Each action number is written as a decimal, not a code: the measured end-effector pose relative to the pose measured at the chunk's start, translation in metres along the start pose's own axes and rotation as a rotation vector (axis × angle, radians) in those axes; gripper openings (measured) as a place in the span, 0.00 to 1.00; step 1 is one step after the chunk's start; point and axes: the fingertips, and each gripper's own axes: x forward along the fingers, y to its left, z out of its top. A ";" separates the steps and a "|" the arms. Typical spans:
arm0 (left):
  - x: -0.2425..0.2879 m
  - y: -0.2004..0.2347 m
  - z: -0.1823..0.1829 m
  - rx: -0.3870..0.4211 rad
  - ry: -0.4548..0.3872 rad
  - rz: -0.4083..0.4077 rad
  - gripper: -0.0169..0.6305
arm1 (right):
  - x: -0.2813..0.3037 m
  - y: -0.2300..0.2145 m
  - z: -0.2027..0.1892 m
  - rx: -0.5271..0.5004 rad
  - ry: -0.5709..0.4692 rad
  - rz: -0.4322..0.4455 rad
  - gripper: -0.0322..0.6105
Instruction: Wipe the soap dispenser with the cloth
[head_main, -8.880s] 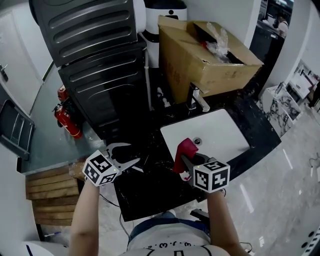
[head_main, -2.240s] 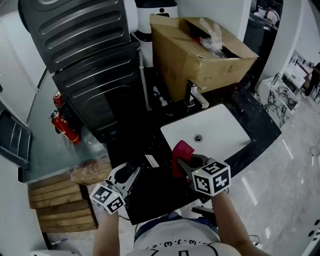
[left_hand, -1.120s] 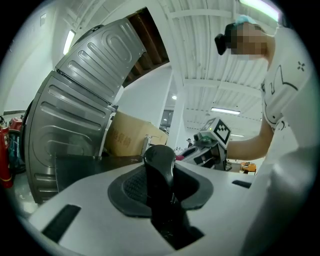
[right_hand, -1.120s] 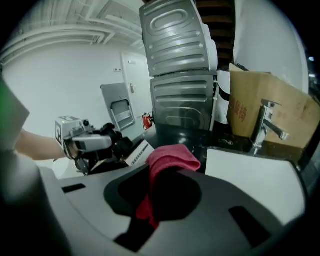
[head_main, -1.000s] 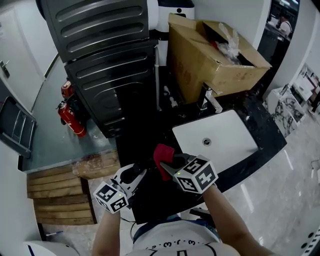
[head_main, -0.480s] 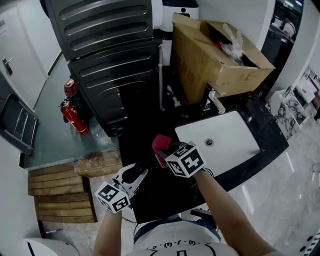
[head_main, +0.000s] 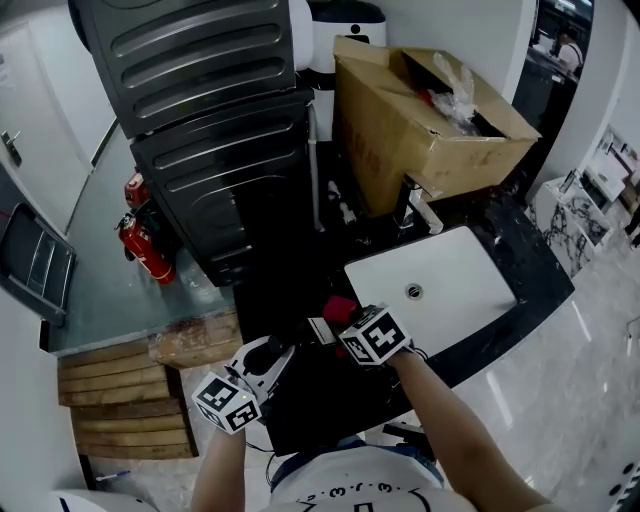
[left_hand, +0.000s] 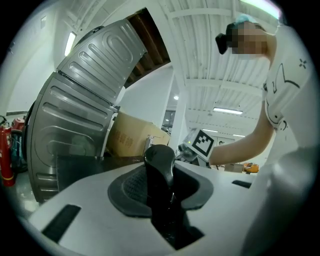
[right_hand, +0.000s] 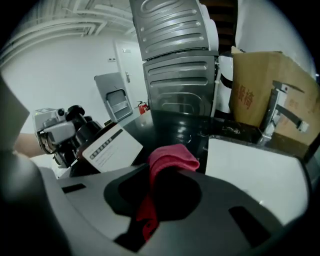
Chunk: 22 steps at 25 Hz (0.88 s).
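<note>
Black stone worktop runs along the near edge. Over it the left claw is clamped on the black soap dispenser, held about level with its white label facing up. Just beside the label, the right claw is closed on the red cloth; contact between cloth and dispenser is not clear. Beyond lie the white sink and tap, then a cardboard box.
</note>
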 end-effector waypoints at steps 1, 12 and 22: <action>-0.001 0.002 0.000 -0.028 -0.013 0.004 0.20 | -0.003 0.001 -0.003 0.017 -0.017 0.001 0.13; 0.010 -0.006 0.030 -0.237 -0.166 -0.111 0.19 | -0.071 -0.012 0.000 0.192 -0.282 -0.048 0.13; 0.017 0.000 0.104 -0.441 -0.442 -0.224 0.19 | -0.119 0.006 0.022 0.127 -0.494 0.001 0.13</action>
